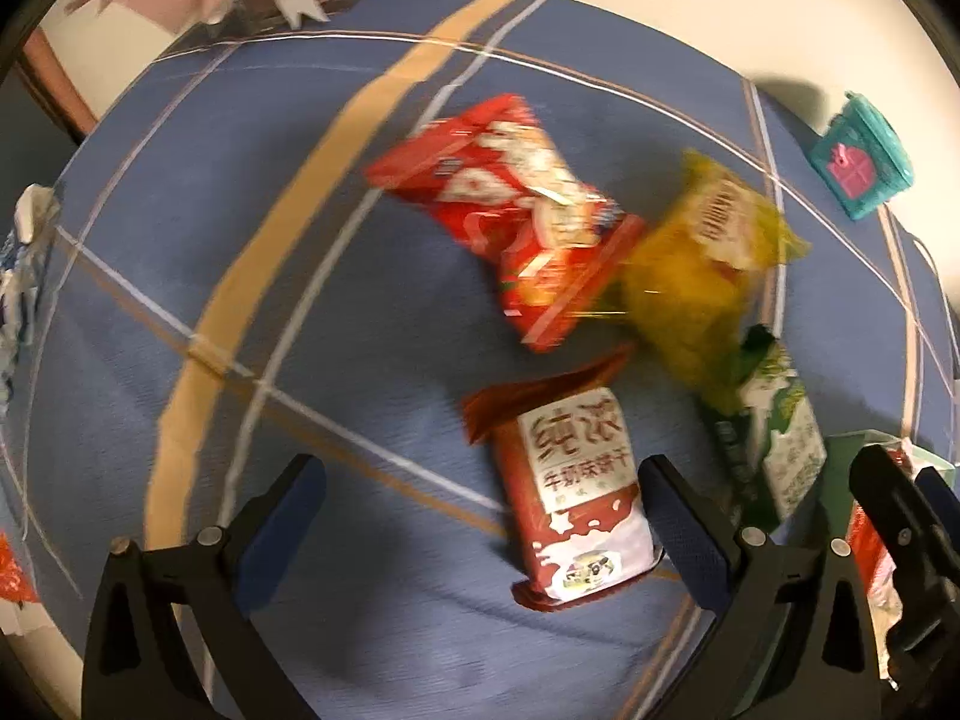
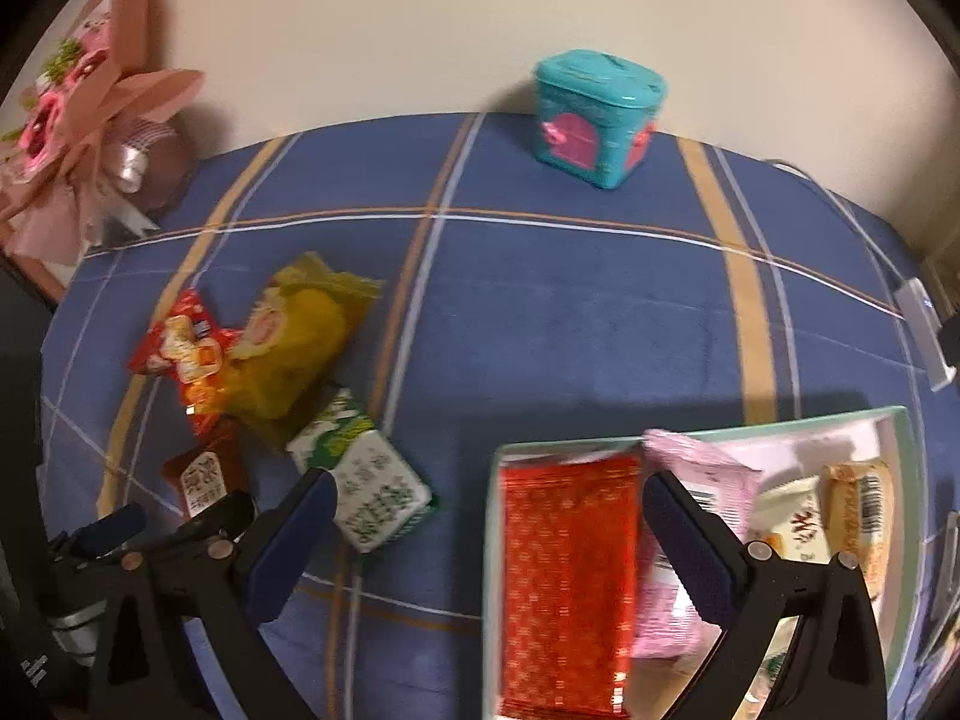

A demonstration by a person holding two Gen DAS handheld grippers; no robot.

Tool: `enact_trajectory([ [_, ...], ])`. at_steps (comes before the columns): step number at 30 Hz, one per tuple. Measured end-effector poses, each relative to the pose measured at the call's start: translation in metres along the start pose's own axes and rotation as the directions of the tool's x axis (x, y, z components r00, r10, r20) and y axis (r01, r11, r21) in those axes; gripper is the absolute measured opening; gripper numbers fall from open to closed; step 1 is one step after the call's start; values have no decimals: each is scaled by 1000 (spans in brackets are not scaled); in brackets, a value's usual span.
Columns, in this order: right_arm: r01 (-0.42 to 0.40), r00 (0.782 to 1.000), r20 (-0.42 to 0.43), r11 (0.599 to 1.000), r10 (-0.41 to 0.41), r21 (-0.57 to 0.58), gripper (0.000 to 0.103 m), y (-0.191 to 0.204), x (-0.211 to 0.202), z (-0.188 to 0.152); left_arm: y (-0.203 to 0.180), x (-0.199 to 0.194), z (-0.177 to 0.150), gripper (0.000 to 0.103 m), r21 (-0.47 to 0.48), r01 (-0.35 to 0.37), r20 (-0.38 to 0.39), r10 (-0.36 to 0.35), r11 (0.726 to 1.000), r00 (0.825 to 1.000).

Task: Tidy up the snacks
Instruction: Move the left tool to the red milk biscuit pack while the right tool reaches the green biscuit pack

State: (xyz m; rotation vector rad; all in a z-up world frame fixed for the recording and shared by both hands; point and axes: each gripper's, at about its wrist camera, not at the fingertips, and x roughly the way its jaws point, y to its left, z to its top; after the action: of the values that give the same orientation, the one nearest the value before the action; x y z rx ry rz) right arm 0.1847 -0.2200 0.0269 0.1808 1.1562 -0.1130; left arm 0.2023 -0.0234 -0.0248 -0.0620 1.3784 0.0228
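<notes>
Your left claw [image 1: 480, 516] hangs wide open and empty above the blue plaid-clothed bench [image 1: 180, 276], with the dark-red biscuit packet with a white label [image 1: 573, 498] lying flat between its fingers but not yet touched. Your right claw [image 2: 486, 531] is likewise spread open and holds nothing, poised over the near left corner of the pale rectangular tray [image 2: 900, 420], straddling its left wall.

In the tray a red patterned foil packet [image 2: 567, 576] lies beside a pink wrapper [image 2: 702, 480], with cream and orange packets [image 2: 840, 510] further right. Four snacks are loose on the cloth: the biscuit packet, the red crinkled snack bag [image 1: 510, 204], the yellow bag [image 1: 696, 276] touching it, and the green-and-white carton-like pack [image 1: 774, 432].

You seem to be mid-sort, at the picking stage. Next, I judge, lower the left claw squarely over the biscuit packet's width, close across its short sides, then carry it to the tray's free space.
</notes>
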Motion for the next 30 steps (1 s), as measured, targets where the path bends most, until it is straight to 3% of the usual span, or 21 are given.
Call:
enact_trajectory([
  [8, -55, 997, 46, 996, 58, -64, 103, 27, -3, -1, 42, -11, -2, 103, -71, -3, 16, 4, 997, 1000],
  [16, -106, 993, 37, 984, 112, -141, 103, 50, 5, -1, 82, -22, 7, 103, -122, 0, 45, 5, 993, 999],
  [30, -154, 988, -26, 971, 152, -184, 103, 59, 31, -7, 103, -23, 11, 103, -183, -30, 70, 43, 983, 997],
])
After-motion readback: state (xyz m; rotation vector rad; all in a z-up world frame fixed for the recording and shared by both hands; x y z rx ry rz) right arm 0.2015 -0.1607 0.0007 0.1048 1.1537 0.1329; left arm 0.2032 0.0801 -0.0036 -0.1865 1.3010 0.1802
